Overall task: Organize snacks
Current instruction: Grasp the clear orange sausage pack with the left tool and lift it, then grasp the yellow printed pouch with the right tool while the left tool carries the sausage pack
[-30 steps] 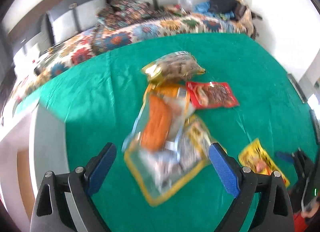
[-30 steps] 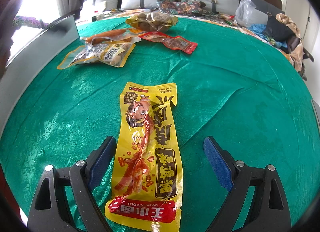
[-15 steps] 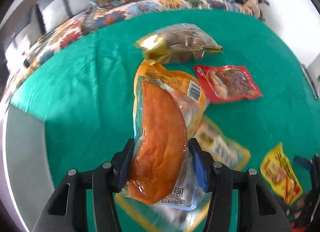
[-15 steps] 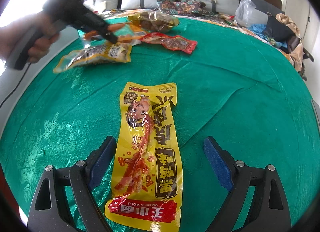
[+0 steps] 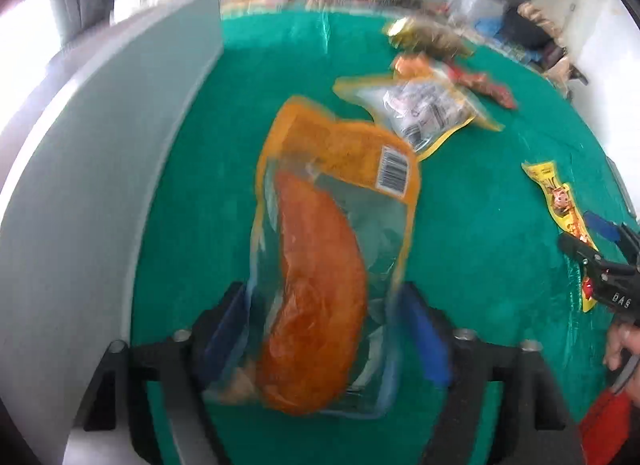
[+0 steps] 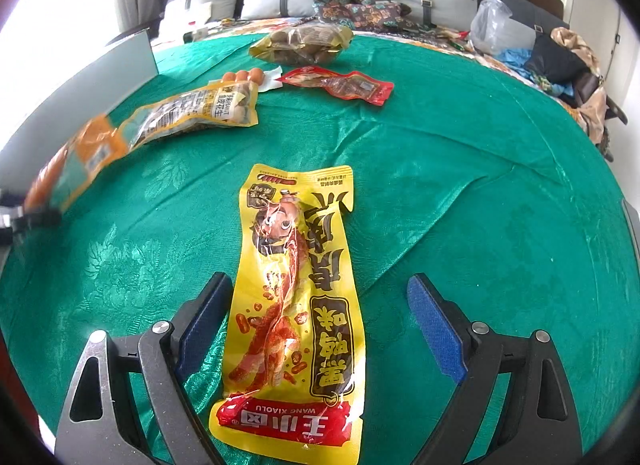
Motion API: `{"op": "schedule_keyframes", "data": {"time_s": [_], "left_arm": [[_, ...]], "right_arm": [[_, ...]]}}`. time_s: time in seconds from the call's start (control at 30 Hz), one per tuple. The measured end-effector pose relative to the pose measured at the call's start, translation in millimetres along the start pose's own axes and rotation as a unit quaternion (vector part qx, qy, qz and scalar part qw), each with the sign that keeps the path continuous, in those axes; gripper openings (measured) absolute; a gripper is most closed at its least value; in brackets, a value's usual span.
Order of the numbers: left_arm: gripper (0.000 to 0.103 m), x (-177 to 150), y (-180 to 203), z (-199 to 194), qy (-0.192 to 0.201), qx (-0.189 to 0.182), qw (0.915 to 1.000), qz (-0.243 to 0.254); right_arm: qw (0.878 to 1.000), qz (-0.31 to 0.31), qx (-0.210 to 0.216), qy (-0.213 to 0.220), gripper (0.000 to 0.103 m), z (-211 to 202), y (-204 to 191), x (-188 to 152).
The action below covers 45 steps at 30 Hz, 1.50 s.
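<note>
Five snack packets are showing on the green cloth [image 6: 460,169], and one of them, the orange sausage pack [image 5: 320,265], is lying between the fingers of the left gripper [image 5: 324,333], near the cloth's grey-edged side. Its jaws have just been opening and are standing wide, so the pads are no longer pressing the pack. The risk is that the pack, freshly let go, is sliding or landing crooked, away from the other packets. The right gripper [image 6: 320,329] is hovering wide open, holding nothing, with the yellow duck-neck packet [image 6: 296,305] lying between its fingers. Closing there is likely crumpling the flat foil rather than lifting it.
</note>
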<state>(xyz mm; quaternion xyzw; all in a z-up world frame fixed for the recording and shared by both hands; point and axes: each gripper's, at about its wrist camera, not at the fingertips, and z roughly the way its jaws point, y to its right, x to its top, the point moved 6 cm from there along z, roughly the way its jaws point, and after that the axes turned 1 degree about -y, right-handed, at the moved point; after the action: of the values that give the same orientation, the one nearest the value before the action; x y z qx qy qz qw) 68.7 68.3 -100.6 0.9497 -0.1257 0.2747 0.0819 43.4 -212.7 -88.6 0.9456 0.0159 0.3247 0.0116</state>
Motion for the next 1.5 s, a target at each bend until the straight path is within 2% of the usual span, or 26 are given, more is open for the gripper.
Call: {"op": "schedule_keyframes", "data": {"time_s": [0.07,0.1,0.13,0.2,0.37,1.13,1.27,1.33,1.4,1.43,1.47,1.5], "left_arm": [[0.091,-3.3,6.5,5.1,0.002,0.014,0.9997,0.02],[0.1,-3.0,9.8,7.9,0.007,0.019,0.9992,0.034],[0.103,-1.2,10.5,10.7,0.008,0.015,0.9992,0.035],[0.103,-0.4,5.2,11.7,0.03,0.011,0.9991,0.026],[0.103,-0.3,2.9,12.8,0.036,0.012,0.999,0.025],[0.103,4.9,5.3,13.4,0.039,0.012,0.9989,0.023],[0.103,5.9,4.6,12.9,0.033,0.011,0.999,0.027],[0.103,8.3,5.8,14.5,0.007,0.001,0.9988,0.048],[0.103,9.5,6.2,16.4,-0.031,-0.01,0.997,0.07],[0.103,8.9,6.5,16.9,-0.048,-0.012,0.9958,0.077],[0.102,8.5,6.7,16.8,-0.056,-0.013,0.9952,0.079],[0.097,8.4,6.3,15.4,-0.055,-0.013,0.9953,0.078]], "right_arm": [[1.0,0.0,0.0,0.0,0.091,0.2,0.0,0.0],[1.0,0.0,0.0,0.0,0.091,0.5,0.0,-0.2],[1.0,0.0,0.0,0.0,0.091,-0.1,0.0,0.2],[1.0,0.0,0.0,0.0,0.091,0.2,0.0,0.1],[1.0,0.0,0.0,0.0,0.091,0.2,0.1,0.1],[1.0,0.001,0.0,0.0,0.092,0.2,0.2,0.2],[1.0,0.001,0.0,0.0,0.092,-1.4,0.5,-0.7],[1.0,-0.002,0.004,-0.001,0.092,-1.1,0.4,-0.4],[0.999,-0.022,0.02,-0.035,0.094,-0.3,-0.4,0.0],[0.997,-0.028,0.025,-0.074,0.094,1.5,0.2,2.7],[0.994,-0.022,0.026,-0.102,0.094,2.7,2.5,4.6],[0.991,-0.011,0.027,-0.13,0.092,3.8,4.0,6.5]]}}
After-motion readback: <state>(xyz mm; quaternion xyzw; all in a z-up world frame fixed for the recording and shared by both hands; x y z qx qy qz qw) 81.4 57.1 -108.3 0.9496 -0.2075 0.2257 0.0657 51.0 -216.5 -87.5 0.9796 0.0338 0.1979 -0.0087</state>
